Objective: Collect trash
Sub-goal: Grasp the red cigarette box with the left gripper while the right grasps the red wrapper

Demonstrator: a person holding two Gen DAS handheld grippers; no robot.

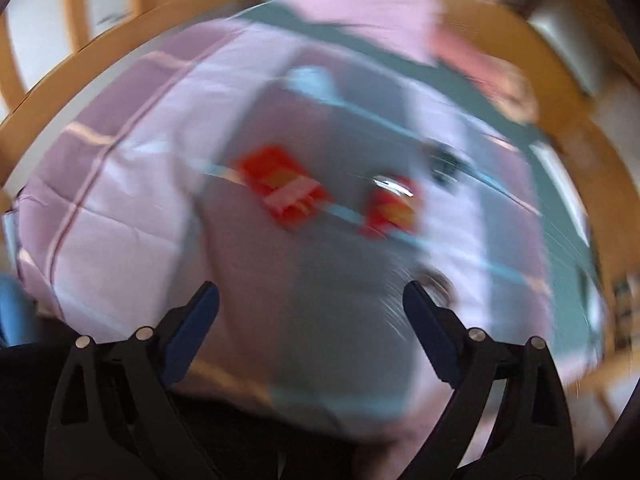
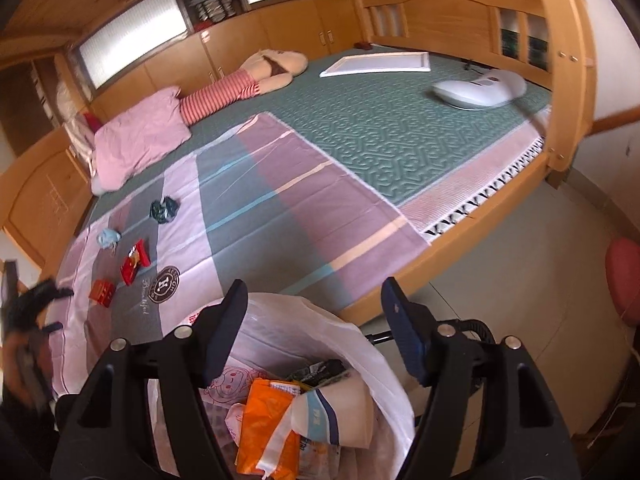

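Observation:
The left wrist view is blurred. My left gripper [image 1: 310,286] is open and holds nothing, hovering over a pink and grey quilt [image 1: 120,240]. Ahead of it lie a red box [image 1: 280,188], a red wrapper [image 1: 390,208], a dark crumpled wrapper [image 1: 444,164] and a light blue scrap [image 1: 310,80]. My right gripper [image 2: 315,284] is open with nothing in it, above a white trash bag [image 2: 320,328] that holds an orange packet and paper. The red box [image 2: 102,291], red wrapper [image 2: 134,261], blue scrap [image 2: 108,237] and dark wrapper [image 2: 164,208] lie on the quilt at the left.
A pink pillow [image 2: 136,140], a striped stuffed doll [image 2: 256,76], a white frame [image 2: 376,64] and a white handheld appliance [image 2: 480,90] lie on the green mattress. The wooden bed frame [image 2: 556,80] rises at the right. A pink stool [image 2: 624,276] stands on the floor.

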